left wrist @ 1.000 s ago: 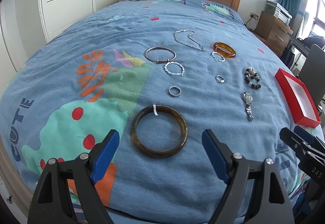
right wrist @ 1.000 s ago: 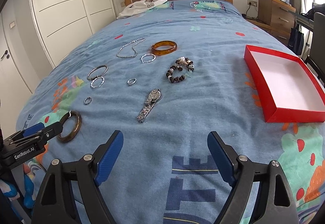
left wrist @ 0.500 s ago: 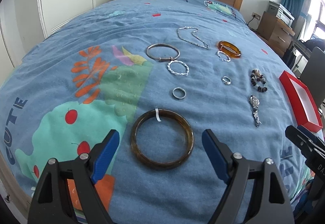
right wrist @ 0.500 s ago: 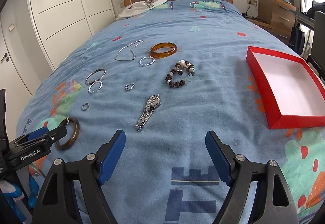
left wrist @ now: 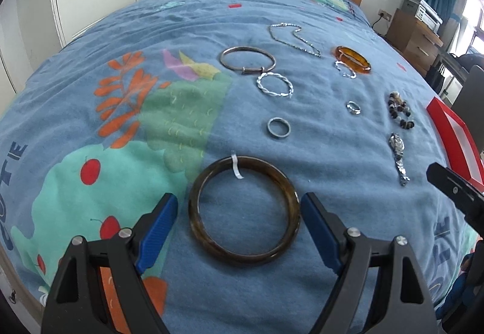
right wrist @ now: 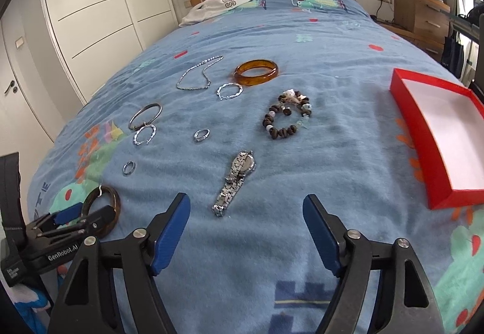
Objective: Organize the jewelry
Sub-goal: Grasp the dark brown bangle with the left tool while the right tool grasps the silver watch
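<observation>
- Your left claw (left wrist: 239, 228) is spread wide and holds nothing — the dark brown bangle (left wrist: 244, 211) lies flat on the blue bedspread (left wrist: 90, 31) right between its 2 blue pads (left wrist: 158, 231), its right edge just beside the right pad, a small gap on the left.
- A white tag (left wrist: 237, 166) loops the bangle's far rim.
- Beyond it, in line, lie a plain silver ring (left wrist: 278, 127), a twisted silver bracelet (left wrist: 275, 84) and a silver bangle (left wrist: 247, 60).
- Your right claw (right wrist: 246, 231) is also wide open and empty, hovering over bare bedspread; the silver watch (right wrist: 237, 181) lies just ahead of it, slightly left of centre, clear of both pads.
- Past the watch sit the beaded bracelet (right wrist: 286, 117), a small ring (right wrist: 201, 134), an amber bangle (right wrist: 256, 71) and a chain necklace (right wrist: 198, 73).
- The red box (right wrist: 438, 134) sits open, well apart to the right of your right claw.
</observation>
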Action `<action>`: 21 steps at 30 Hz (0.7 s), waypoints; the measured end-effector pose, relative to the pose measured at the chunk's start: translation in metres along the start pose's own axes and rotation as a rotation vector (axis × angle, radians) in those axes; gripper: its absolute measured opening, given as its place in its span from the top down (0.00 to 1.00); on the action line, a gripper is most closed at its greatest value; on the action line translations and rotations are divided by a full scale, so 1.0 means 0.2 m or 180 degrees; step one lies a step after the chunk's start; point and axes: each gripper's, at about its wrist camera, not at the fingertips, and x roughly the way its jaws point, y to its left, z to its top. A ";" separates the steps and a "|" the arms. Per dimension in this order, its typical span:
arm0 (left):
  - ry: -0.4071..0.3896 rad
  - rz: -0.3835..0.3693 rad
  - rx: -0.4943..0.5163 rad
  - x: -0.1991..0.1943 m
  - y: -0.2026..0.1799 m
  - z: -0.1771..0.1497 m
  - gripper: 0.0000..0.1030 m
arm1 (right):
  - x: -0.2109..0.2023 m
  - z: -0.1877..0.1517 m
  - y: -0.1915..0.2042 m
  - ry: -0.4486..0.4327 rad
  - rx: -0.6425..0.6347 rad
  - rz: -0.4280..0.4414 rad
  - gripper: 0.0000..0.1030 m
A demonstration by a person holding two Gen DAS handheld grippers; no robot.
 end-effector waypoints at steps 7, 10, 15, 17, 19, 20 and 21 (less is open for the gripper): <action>0.0033 -0.0106 -0.0069 0.05 0.03 0.01 0.20 | 0.08 0.01 0.02 0.0060 0.0012 0.0030 0.28; 0.0021 -0.0133 -0.0052 0.07 0.03 0.01 0.21 | 0.10 0.00 0.02 0.0079 0.0026 0.0032 0.28; -0.0022 -0.0182 -0.0043 0.06 0.03 0.01 0.35 | 0.14 0.03 0.03 0.0095 0.0018 0.0043 0.29; -0.0036 -0.0193 -0.0052 0.06 0.04 0.01 0.35 | 0.16 0.04 0.03 0.0101 0.0012 0.0068 0.32; -0.0043 -0.0200 -0.0050 0.06 0.03 0.02 0.35 | 0.20 0.06 0.04 0.0129 0.0004 0.0115 0.40; -0.0049 -0.0206 -0.0053 0.06 0.03 0.02 0.35 | 0.21 0.06 0.05 0.0149 0.0005 0.0131 0.47; -0.0056 -0.0210 -0.0054 0.06 0.03 0.02 0.35 | 0.24 0.07 0.04 0.0185 0.0031 0.0162 0.52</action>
